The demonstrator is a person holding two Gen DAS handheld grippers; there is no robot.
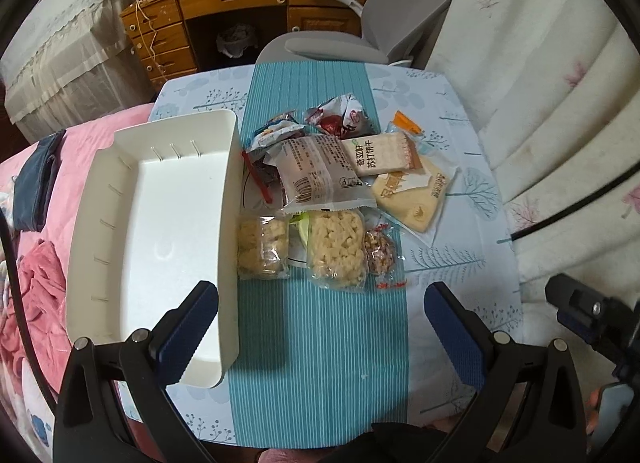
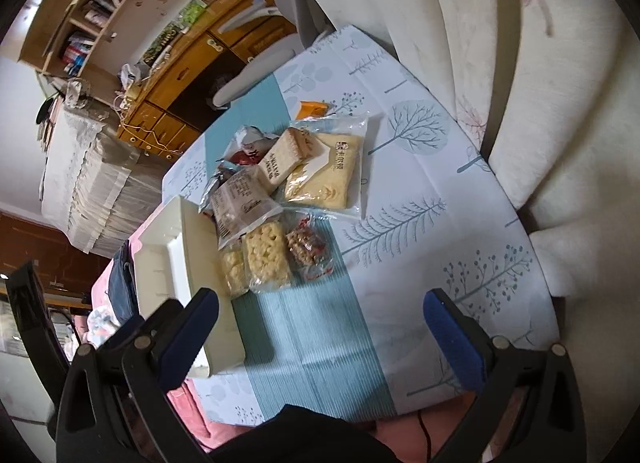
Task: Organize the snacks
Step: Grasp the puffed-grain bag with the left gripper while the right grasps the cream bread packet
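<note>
An empty white tray [image 1: 120, 231] [image 2: 160, 263] lies at the table's left side. To its right is a heap of wrapped snacks: two puffed-rice bars [image 1: 338, 249] [image 2: 268, 255], a nut bar [image 1: 380, 251] [image 2: 308, 249], a grey-wrapped cake [image 1: 316, 175] [image 2: 240, 199], a cracker pack [image 1: 380, 155] [image 2: 286, 159], a yellow biscuit pack [image 1: 412, 195] [image 2: 324, 179] and red-and-white wrappers [image 1: 340, 117] [image 2: 250, 147]. My left gripper [image 1: 320, 327] hangs open above the near table, its left finger [image 1: 188, 327] over the tray's near corner. My right gripper [image 2: 320, 335] is open too, holding nothing.
The small table [image 1: 460, 263] has a tree-print cloth and a teal striped runner [image 1: 316, 363]. A pink bed [image 1: 44, 263] lies left, white curtains [image 1: 540, 83] right, and a grey chair [image 1: 360, 31] and wooden desk [image 1: 240, 3] behind. The other gripper's body [image 1: 592, 315] shows at the right edge.
</note>
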